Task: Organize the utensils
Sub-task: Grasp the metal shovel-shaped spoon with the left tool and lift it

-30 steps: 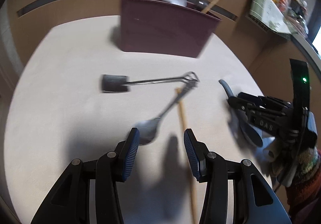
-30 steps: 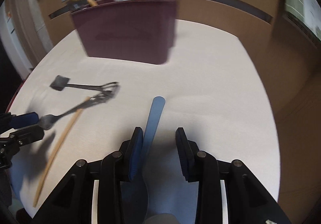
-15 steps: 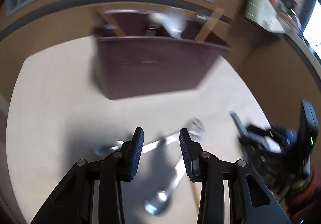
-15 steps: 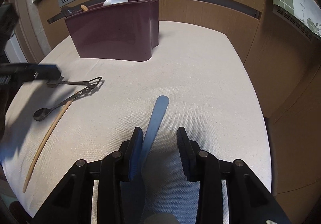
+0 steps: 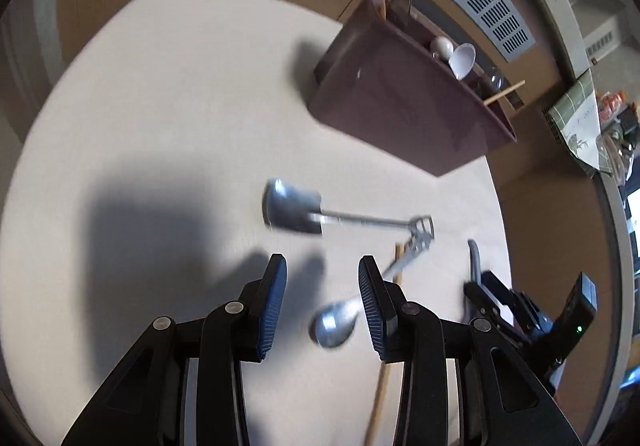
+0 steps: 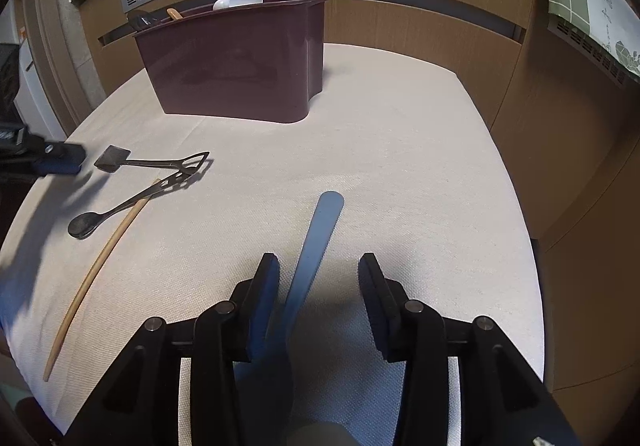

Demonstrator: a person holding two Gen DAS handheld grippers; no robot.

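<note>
Grippers both unclenched. Left gripper (image 5: 322, 298) hangs empty over the table (image 5: 160, 126), between the steel spatula (image 5: 296, 208) and the steel spoon (image 5: 334, 324). Right gripper (image 6: 318, 294) jaws have just been widening; blue utensil (image 6: 316, 246) lies between them, ungripped. I see the maroon caddy (image 6: 236, 62) beyond, already holding utensils.

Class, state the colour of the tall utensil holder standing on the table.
The utensil holder is dark maroon, a plain brownish red; clearest in the right wrist view.

Three loose spoons (image 6: 120, 206), one chopstick (image 6: 92, 278), one caddy (image 6: 236, 58)
</note>
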